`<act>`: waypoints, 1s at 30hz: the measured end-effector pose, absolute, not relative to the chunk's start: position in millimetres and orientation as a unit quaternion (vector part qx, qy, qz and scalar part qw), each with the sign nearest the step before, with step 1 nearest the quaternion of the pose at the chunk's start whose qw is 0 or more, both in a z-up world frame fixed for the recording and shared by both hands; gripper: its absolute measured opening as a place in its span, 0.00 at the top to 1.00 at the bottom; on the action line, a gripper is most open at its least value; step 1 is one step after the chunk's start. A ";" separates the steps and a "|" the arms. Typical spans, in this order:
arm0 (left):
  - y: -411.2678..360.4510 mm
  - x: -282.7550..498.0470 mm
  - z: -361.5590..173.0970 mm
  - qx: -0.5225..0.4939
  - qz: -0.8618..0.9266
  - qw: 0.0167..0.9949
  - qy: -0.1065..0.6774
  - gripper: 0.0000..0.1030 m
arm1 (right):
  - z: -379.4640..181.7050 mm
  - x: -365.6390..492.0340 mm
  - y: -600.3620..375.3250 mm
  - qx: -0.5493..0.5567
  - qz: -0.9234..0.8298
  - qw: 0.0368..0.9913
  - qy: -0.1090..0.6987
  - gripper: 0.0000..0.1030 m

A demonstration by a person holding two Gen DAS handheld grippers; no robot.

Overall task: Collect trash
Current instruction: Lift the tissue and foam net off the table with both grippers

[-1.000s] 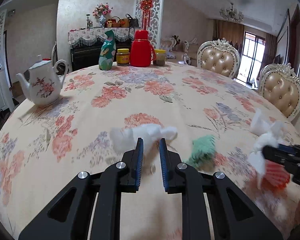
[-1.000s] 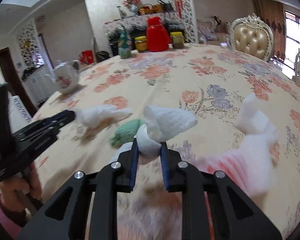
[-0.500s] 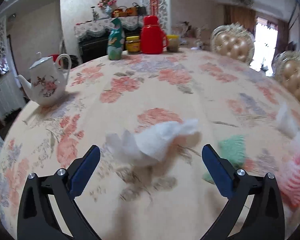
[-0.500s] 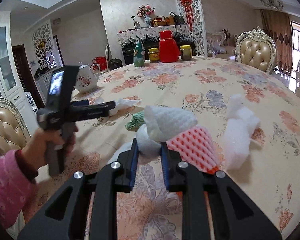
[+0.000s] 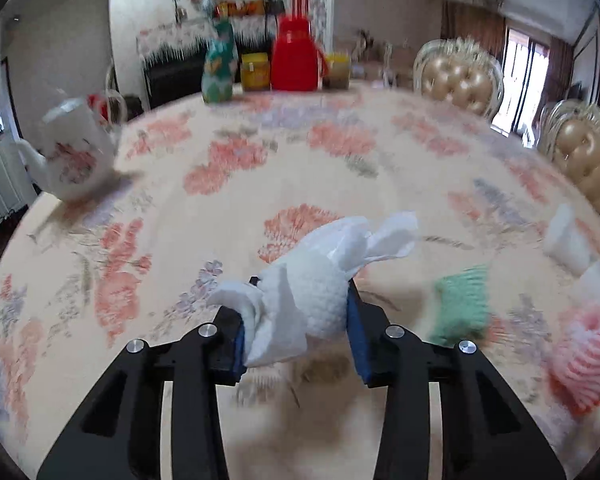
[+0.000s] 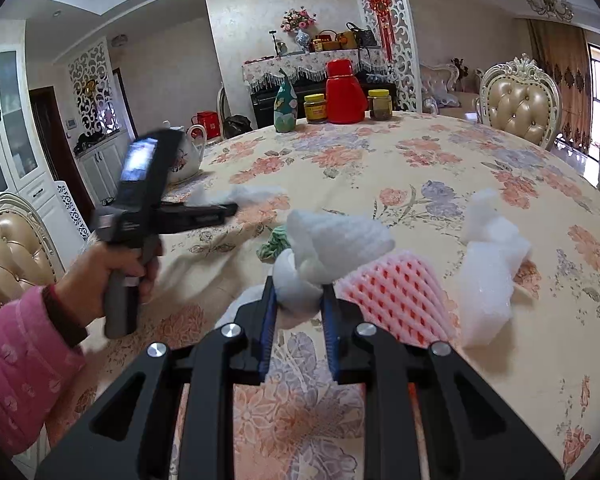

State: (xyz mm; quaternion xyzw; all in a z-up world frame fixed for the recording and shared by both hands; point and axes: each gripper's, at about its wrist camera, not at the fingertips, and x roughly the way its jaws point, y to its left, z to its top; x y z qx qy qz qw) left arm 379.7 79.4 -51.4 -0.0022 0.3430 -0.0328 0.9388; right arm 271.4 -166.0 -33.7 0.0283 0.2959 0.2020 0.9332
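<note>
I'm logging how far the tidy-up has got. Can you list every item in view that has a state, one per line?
left gripper: jaws just closed in, shut on white tissue wad
right gripper: shut on white foam net
pink foam net: loose on table
green scrap: loose on table
white foam pieces: loose on table
teapot: upright, lid on
red thermos: upright, capped

Pink patterned sleeve (image 6: 18,364), black jaws, blue pads (image 6: 269,330), silver screws (image 6: 230,330)
</note>
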 end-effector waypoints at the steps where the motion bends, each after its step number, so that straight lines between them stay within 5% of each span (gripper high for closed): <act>1: 77.2 368.4 -43.7 -0.003 -0.035 0.943 0.332 0.63 | -33.8 269.7 -167.4 0.029 0.202 0.933 0.295 0.80; 13: 26.9 227.0 -5.0 -0.053 -0.058 0.969 0.233 0.63 | -31.0 229.5 -213.8 0.042 0.169 0.946 0.273 0.80; 30: -78.9 143.9 -6.8 -0.012 -0.139 0.973 0.183 0.62 | -20.2 173.1 -274.6 0.030 0.109 0.968 0.225 0.80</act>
